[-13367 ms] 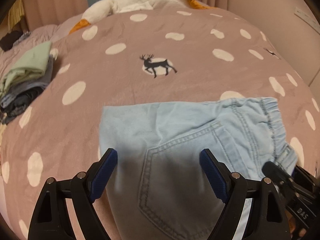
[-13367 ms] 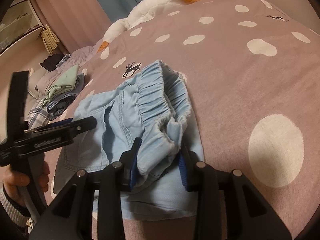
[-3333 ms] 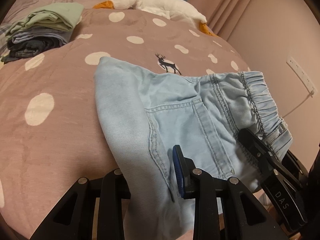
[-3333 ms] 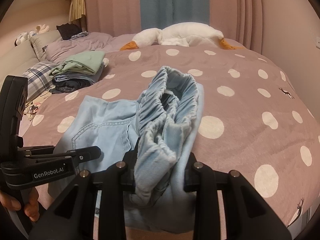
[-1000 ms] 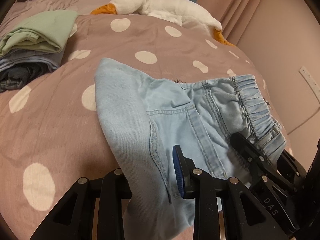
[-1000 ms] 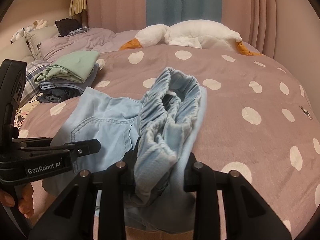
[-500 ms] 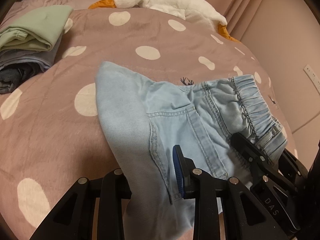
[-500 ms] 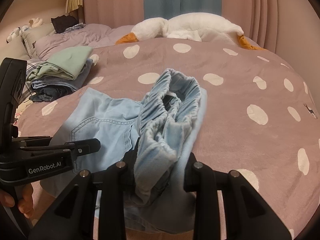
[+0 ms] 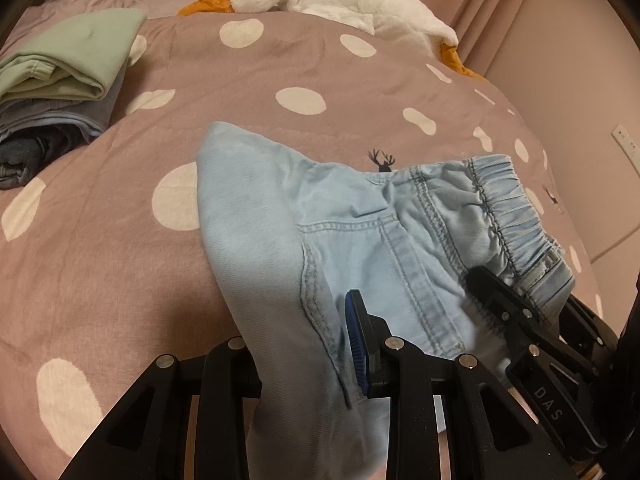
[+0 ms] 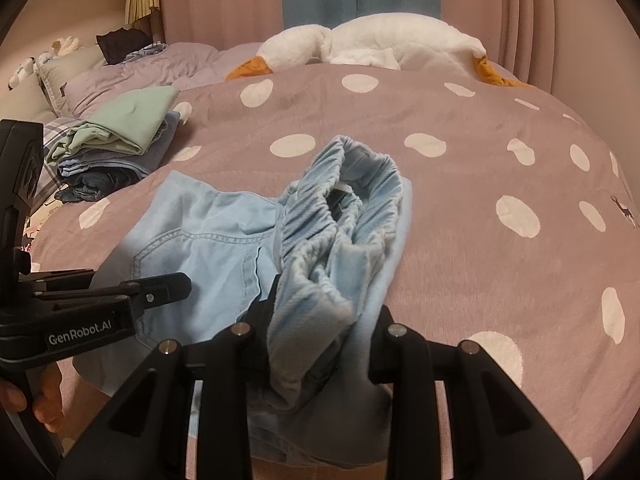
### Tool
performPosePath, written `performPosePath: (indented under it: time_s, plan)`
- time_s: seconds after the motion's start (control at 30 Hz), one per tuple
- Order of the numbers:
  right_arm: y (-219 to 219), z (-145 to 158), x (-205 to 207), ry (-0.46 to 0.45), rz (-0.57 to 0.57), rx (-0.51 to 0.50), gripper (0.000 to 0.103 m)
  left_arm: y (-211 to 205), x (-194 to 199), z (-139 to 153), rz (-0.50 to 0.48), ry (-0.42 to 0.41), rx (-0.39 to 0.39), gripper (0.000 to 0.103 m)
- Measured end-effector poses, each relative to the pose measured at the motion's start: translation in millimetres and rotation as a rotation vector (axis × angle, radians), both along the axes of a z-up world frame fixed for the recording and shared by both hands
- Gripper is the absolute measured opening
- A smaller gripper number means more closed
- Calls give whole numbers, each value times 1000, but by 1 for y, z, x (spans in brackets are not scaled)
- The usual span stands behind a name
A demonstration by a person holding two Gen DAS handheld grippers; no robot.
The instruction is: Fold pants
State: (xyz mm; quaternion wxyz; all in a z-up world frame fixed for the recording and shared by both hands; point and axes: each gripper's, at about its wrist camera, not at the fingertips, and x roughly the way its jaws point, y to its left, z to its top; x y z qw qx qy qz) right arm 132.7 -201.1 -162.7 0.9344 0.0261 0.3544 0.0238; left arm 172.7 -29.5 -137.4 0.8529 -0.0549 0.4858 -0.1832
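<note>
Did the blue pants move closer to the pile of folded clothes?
Yes. The light blue pants now lie closer to the folded clothes stack, beyond the deer print.

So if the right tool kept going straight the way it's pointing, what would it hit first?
Probably the polka-dot mauve bedspread just past the bunched waistband of the light blue denim pants that the right tool grips; depth is unclear, and the white plush goose lies far beyond.

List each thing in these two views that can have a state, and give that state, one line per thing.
Light blue pants: folded, held at both ends, lifted.
Left tongs: shut on the pants' folded edge.
Right tongs: shut on the bunched elastic waistband.
Clothes pile: folded, stacked on the bed.
Plush goose: lying across the bed's far end.
</note>
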Motion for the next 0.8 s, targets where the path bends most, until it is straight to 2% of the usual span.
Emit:
performPosePath:
  time_s: [0.5, 0.8]
  plan:
    - [-11, -16, 6, 59, -17, 29, 37, 11, 7, -11, 4, 38, -13, 29]
    - [-15, -21, 9, 70, -28, 35, 42, 15, 9, -15, 16, 42, -8, 43]
